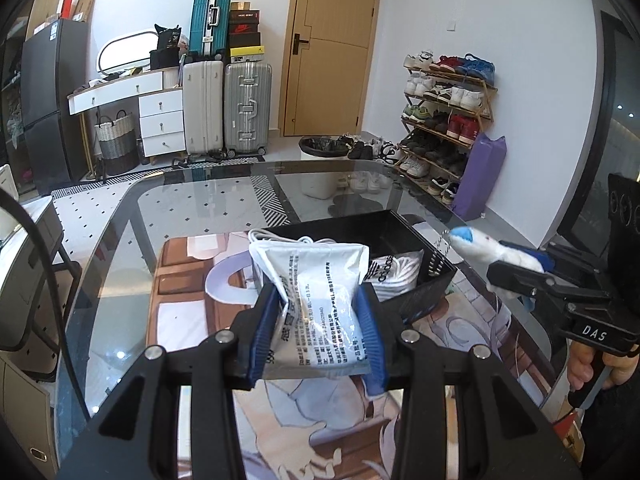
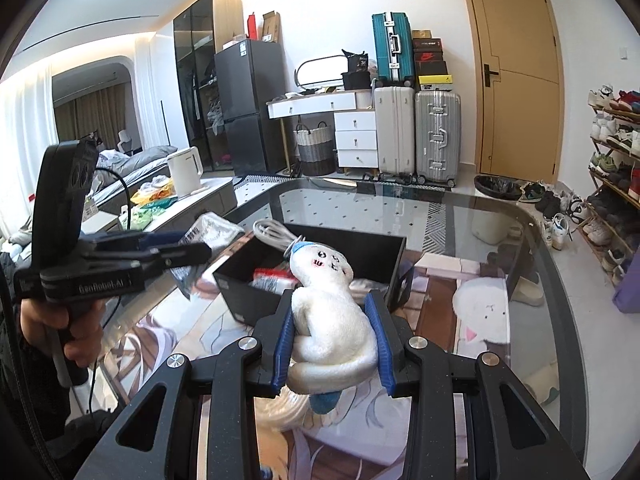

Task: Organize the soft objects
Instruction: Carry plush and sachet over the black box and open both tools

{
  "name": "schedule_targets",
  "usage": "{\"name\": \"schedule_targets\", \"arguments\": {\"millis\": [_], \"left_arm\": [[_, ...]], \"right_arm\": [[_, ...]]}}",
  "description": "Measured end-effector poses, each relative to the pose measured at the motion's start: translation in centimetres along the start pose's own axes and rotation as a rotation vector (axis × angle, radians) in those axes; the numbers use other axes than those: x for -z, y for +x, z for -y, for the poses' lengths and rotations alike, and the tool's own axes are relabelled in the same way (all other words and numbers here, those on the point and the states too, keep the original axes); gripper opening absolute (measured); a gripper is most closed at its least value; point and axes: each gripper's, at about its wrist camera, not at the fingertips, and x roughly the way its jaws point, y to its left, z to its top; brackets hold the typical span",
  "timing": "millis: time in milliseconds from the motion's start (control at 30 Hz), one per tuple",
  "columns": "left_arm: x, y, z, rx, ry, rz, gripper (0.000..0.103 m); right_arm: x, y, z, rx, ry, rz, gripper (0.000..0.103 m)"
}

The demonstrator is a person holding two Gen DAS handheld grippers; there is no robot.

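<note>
- While both tongs are loaded, neither load has reached the bin yet: left tongs [image 1: 318,330] are clamped on a white plastic pouch [image 1: 320,300], blue pads [image 1: 370,336] pressing in on its two sides so the printed face bulges between them.
- Pouch is held by its lower half, upright, off the counter [image 1: 192,216]; judged reason: a soft pack slumps if pinched at a corner, and a side squeeze keeps it rigid enough to steer.
- Right tongs [image 2: 334,344] are clamped on a white plush toy [image 2: 332,312] around its body, head with blue cap and key ring sticking forward past the tips, tail curled under the pads.
- Mid-body grip likely chosen so head and tail don't flop and snag the bin wall.
- Black open-top bin [image 2: 312,276] sits on the counter just ahead of both tongs; both loads point at it, pouch near its near-left corner, toy just short of its near wall.
- Bin already holds a white adidas item [image 1: 394,274], something red and white, and a white cable coil [image 2: 272,232] at the far-left rim.
- Printed mat [image 1: 184,288] lies under the bin on the glass.
- Judgement: drop-off comes next, one side at a time to avoid the tongs crowding the opening.
</note>
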Motion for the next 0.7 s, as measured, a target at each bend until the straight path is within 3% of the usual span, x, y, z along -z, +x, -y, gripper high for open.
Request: {"name": "schedule_targets", "arguments": {"millis": [700], "left_arm": [[-1.1, 4.2, 0.8, -0.022, 0.002, 0.008, 0.039]], "right_arm": [[-3.4, 3.7, 0.4, 0.033, 0.010, 0.001, 0.035]]}}
